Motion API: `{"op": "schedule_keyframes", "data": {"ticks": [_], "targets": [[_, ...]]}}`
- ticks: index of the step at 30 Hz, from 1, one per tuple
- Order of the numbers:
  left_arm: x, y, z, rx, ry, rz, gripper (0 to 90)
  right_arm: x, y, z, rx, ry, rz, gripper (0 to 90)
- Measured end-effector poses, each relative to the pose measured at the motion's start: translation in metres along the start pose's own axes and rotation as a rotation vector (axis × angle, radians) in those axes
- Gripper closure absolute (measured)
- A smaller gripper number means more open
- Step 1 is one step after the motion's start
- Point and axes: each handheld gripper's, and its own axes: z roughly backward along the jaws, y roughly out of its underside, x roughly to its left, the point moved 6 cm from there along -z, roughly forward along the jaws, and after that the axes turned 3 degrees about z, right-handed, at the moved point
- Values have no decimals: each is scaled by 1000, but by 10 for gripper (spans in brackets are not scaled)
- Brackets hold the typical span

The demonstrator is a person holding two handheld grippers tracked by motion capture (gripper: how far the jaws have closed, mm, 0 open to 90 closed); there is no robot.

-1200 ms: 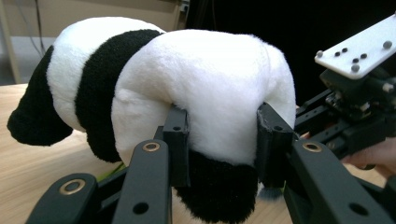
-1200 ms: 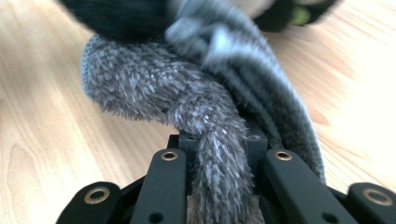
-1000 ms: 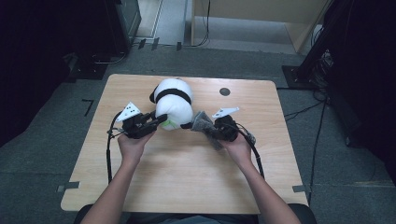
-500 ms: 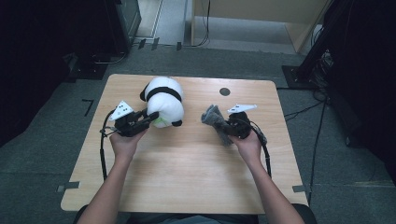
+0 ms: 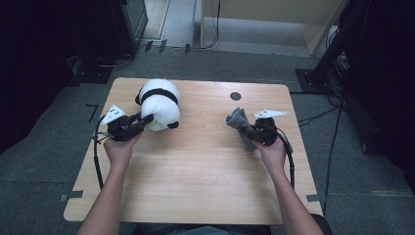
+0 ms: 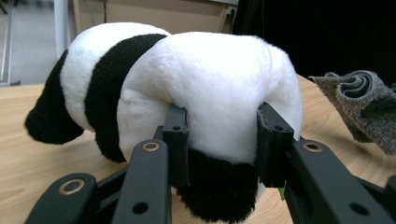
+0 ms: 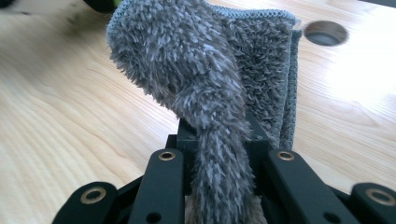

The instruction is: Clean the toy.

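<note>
With the left gripper (image 5: 142,121) clamped on the plush panda (image 5: 159,103) and the right gripper (image 5: 252,133) pinching the grey microfibre cloth (image 5: 240,122), the step in hand looks like wiping the toy, so the sensible course is to hold the panda steady on the table (image 5: 195,171) and bring the free end of the cloth across to it, not the jaws. In the left gripper view the jaws stand partly closed, pressing into the soft white flank of the panda (image 6: 205,79), whose plush bulges between and above them; a black patch hangs just below the pads. In the right gripper view the jaws are nearly shut on a narrow fold of the cloth (image 7: 210,93), which rises ahead of them in a shaggy, floppy bunch. The cloth sits well apart from the panda.
</note>
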Motion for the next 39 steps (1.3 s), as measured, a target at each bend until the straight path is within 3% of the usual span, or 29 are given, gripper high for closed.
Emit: {"op": "schedule_keyframes", "data": {"ticks": [4,11,17,24,27,31,36,39], "targets": [[9,3,2,18,-13,5,627,-11,10,-3,22,18,-31,758],[28,13,3,65,-24,57,619,-22,19,-10,52,34,-63,752],[38,24,-1,110,-52,43,592,-29,28,-21,84,31,-80,730],[43,31,-4,148,-57,41,547,-37,32,-25,94,67,-73,697],[43,32,-4,155,-64,25,468,-38,34,-27,102,63,-75,646],[40,33,-6,186,-65,-16,366,-38,33,-28,103,54,-68,504],[39,36,-6,237,-56,-42,316,-36,32,-28,107,36,-68,402],[39,37,-5,242,-43,-18,296,-36,30,-26,98,61,-51,373]]}}
